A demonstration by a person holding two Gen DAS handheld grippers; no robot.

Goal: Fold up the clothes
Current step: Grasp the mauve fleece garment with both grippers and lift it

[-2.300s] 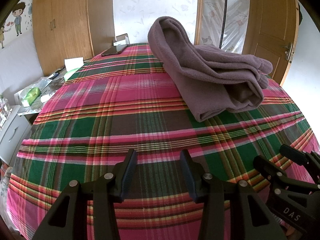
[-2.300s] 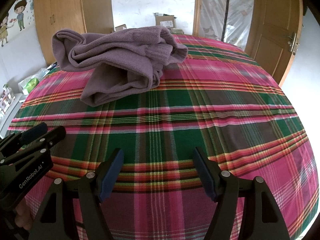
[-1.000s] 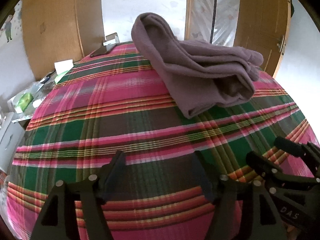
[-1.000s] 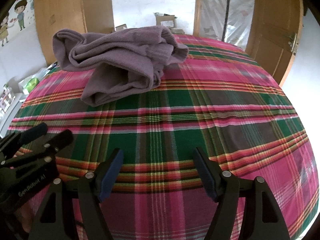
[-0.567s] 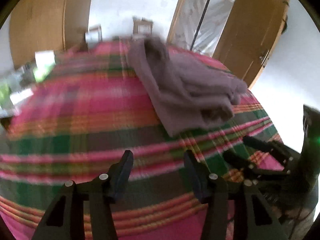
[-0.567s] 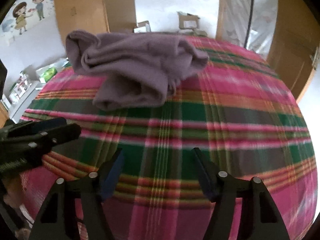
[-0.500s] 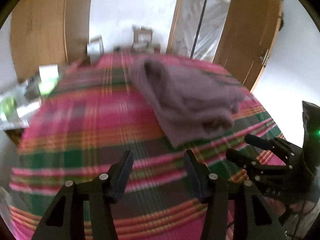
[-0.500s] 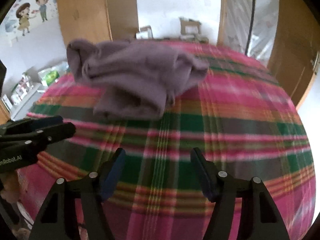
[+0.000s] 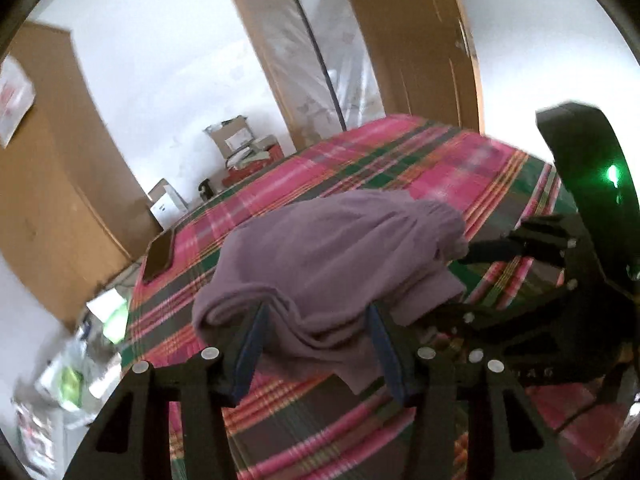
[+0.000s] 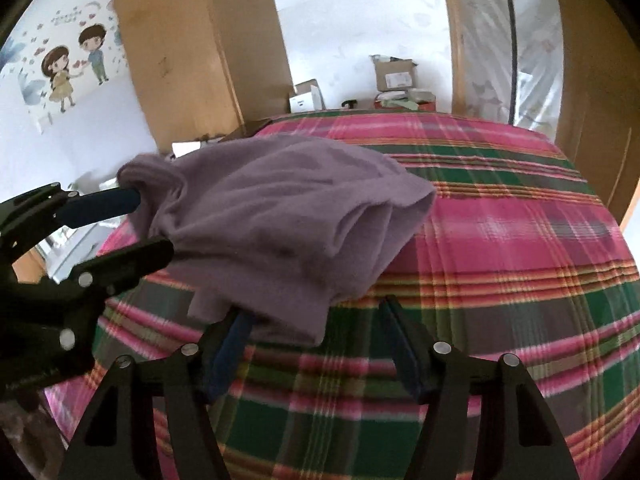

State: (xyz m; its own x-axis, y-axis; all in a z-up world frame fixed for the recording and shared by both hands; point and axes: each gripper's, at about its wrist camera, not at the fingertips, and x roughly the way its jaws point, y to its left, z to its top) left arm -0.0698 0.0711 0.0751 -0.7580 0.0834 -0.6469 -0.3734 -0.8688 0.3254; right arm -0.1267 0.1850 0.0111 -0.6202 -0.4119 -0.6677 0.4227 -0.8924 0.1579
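Observation:
A crumpled purple fleece garment [image 9: 332, 264] [image 10: 280, 216] lies on the bed's pink and green plaid cover [image 9: 440, 176] [image 10: 500, 240]. My left gripper [image 9: 316, 340] is open, its two fingers straddling the garment's near left end. In the right wrist view the left gripper [image 10: 132, 232] has its blue-padded upper finger pushed into the fold and its other finger below. My right gripper [image 10: 316, 328] is closing around the garment's hanging near edge, with its left finger tucked under the cloth and its pads not pressing. In the left wrist view the right gripper [image 9: 468, 280] sits at the garment's right end.
A dark flat phone-like device [image 9: 158, 254] lies at the bed's far left corner. Cardboard boxes [image 10: 394, 74] stand by the far wall. A wooden wardrobe [image 10: 192, 52] is at the left and a wooden door [image 9: 420, 40] at the right. Bedside clutter [image 9: 104, 312] sits left of the bed.
Both grippers have moved forward from the bed's near part up to the garment, which now lies between their fingers. The left gripper has rolled, tilting its view.

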